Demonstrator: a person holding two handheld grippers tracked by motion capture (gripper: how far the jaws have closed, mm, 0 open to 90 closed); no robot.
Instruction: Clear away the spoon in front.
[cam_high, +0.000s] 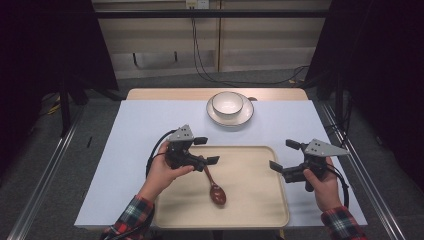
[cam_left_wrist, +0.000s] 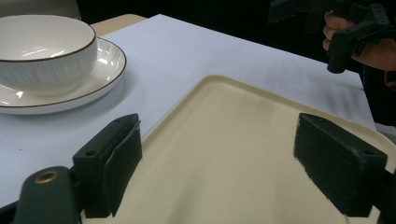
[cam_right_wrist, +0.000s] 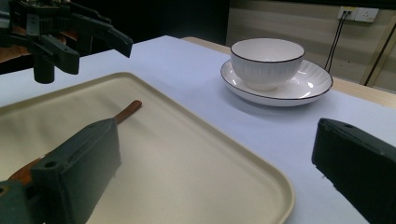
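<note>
A brown wooden spoon (cam_high: 216, 192) lies on the cream tray (cam_high: 255, 205), its handle pointing toward my left gripper (cam_high: 209, 150). That gripper hovers over the tray's left rim, open, with nothing between its fingers (cam_left_wrist: 123, 154). My right gripper (cam_high: 281, 155) stands open at the tray's right edge, also holding nothing. In the right gripper view the spoon's handle (cam_right_wrist: 128, 111) shows past the left jaw, and the left gripper (cam_right_wrist: 95, 51) hangs beyond it. A white bowl (cam_high: 227, 103) sits in a white plate (cam_high: 246, 116) behind the tray.
The tray (cam_left_wrist: 224, 116) rests on a pale blue mat (cam_high: 135, 150) covering the table. Bowl (cam_right_wrist: 266, 60) and plate (cam_right_wrist: 303, 84) stand near the table's far edge. A metal frame rail (cam_high: 365, 165) runs along each side.
</note>
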